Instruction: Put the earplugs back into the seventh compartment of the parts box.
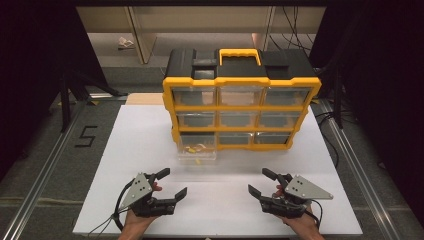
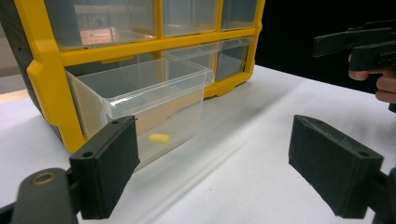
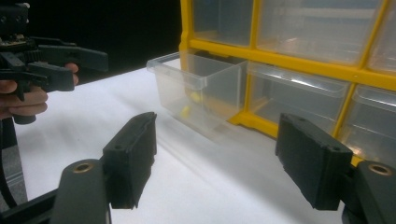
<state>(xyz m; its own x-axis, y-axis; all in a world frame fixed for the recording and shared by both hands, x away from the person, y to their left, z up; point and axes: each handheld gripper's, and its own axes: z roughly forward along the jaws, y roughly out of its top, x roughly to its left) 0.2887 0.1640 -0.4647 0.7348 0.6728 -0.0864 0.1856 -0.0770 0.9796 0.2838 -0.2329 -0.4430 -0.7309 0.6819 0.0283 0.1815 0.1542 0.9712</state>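
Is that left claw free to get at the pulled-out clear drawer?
Probably yes. The left claw is open and empty, and only bare white table lies between it and the clear drawer sticking out of the yellow organizer.

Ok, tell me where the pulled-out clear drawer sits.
In the high view the clear drawer juts from the bottom-left slot of the yellow organizer, on the white table, ahead of the left tongs.

The organizer [image 1: 241, 107] at upper centre of the high view is glossy yellow and matt black plastic. Its drawer [image 2: 154, 100], left of centre in the left gripper view, is clear, smooth plastic. The table [image 1: 150, 145] looks white, smooth and matt. Both grippers' jaws are matt black; the plate [image 1: 306, 187] at lower right is grey metal.
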